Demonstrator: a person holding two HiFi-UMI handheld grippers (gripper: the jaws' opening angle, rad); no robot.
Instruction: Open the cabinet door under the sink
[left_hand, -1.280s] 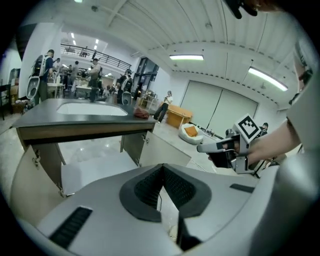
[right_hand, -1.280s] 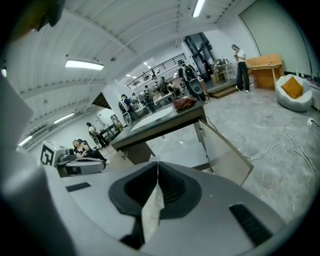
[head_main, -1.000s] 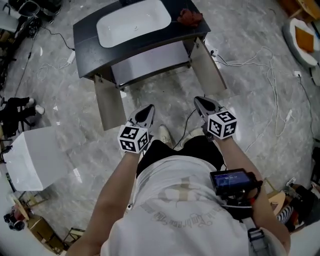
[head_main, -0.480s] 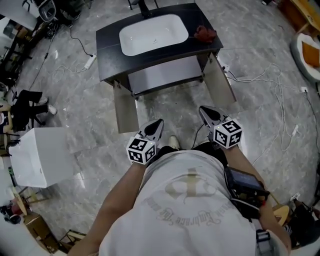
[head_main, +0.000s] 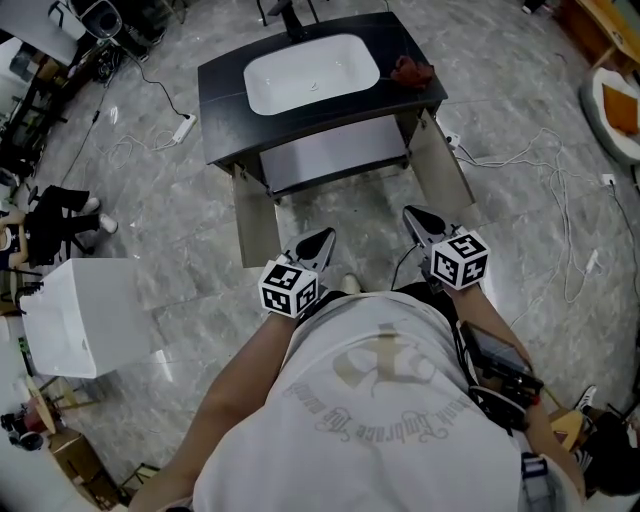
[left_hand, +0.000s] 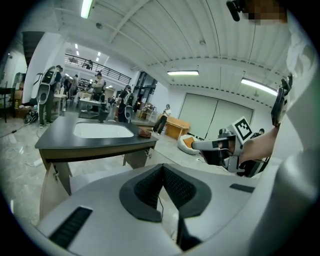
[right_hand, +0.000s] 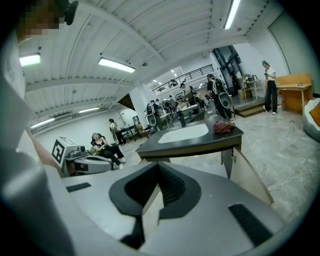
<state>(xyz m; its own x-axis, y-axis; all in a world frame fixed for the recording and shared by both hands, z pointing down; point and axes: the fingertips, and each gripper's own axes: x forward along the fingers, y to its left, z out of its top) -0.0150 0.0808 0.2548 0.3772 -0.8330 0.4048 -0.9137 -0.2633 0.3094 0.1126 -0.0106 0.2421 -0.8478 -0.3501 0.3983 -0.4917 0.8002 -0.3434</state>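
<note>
A dark vanity with a white sink (head_main: 312, 72) stands on the marble floor ahead of me. Both cabinet doors under it hang wide open: the left door (head_main: 253, 228) and the right door (head_main: 441, 170), with a pale shelf (head_main: 335, 152) showing between them. My left gripper (head_main: 322, 240) is shut and empty, held near my waist, well short of the left door. To its right my right gripper (head_main: 417, 219) is also shut with nothing in it, back from the right door (right_hand: 252, 175). The sink (left_hand: 102, 130) shows in both gripper views.
A red cloth (head_main: 411, 70) lies on the counter's right end. White cables (head_main: 545, 170) trail across the floor at right. A white box (head_main: 85, 315) stands at left. A power strip (head_main: 182, 127) lies left of the vanity. Several people stand far behind.
Both grippers have drawn back from the open doors and risen toward my body. The view has shifted so the vanity sits farther up the frame.
</note>
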